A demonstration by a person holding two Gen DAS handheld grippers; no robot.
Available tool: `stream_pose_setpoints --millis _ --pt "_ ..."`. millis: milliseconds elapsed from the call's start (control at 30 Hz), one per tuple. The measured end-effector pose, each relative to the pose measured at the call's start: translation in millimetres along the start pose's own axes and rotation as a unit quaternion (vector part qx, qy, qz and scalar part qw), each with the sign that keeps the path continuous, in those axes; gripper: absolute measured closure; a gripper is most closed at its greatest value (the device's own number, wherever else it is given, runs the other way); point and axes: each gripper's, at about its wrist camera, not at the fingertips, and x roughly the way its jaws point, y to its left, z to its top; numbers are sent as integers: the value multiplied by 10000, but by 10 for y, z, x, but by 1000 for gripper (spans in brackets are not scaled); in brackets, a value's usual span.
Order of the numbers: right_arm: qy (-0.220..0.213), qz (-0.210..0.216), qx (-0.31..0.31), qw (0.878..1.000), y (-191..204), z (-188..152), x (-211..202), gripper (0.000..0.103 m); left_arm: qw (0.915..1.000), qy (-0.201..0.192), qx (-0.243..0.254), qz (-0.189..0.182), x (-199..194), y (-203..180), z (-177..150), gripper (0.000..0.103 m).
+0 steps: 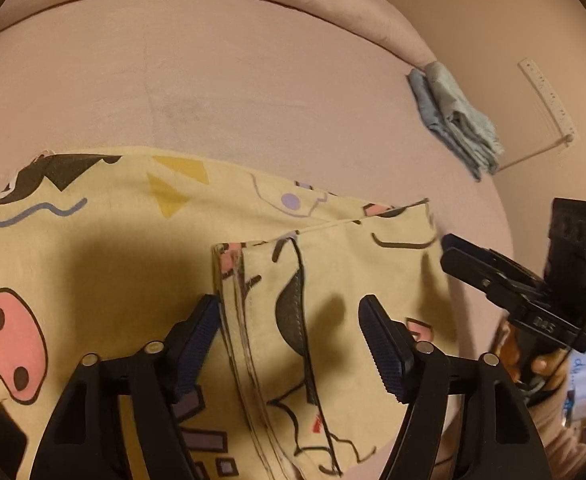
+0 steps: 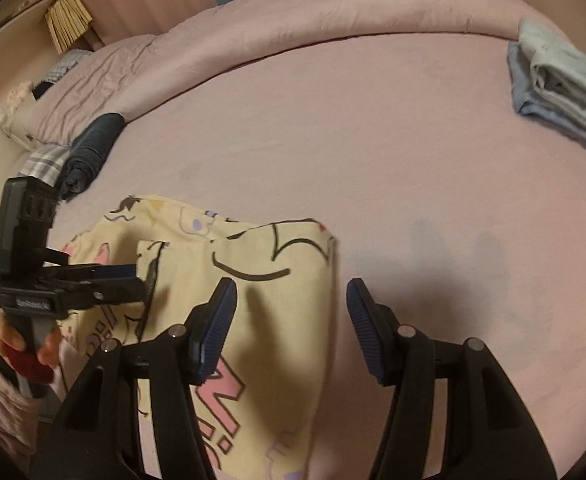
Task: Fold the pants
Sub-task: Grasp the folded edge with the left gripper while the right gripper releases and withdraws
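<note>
Yellow printed cotton pants (image 1: pixel 133 248), folded, soft, creased

Left gripper (image 1: pixel 289 320) hovering with jaws spread wide, blue ribbed pads (image 1: pixel 197 340) facing each other and gripping nothing, seen from the side in the right wrist view (image 2: pixel 125 280) with a bare hand (image 2: pixel 21 344) wrapping its handle from below. Right gripper (image 2: pixel 291 306) likewise gaping, pads (image 2: pixel 363 320) well apart and holding nothing, appearing at the right edge of the left wrist view (image 1: pixel 453 252) with fingers (image 1: pixel 541 366) curling around its grip.
</note>
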Motion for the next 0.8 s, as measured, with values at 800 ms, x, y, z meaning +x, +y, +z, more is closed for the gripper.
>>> stream_pose_setpoints --millis 800 --pt "-23 -92 -545 9985 440 27 222 46 9952 -403 -817 365 -492 606 -39 95"
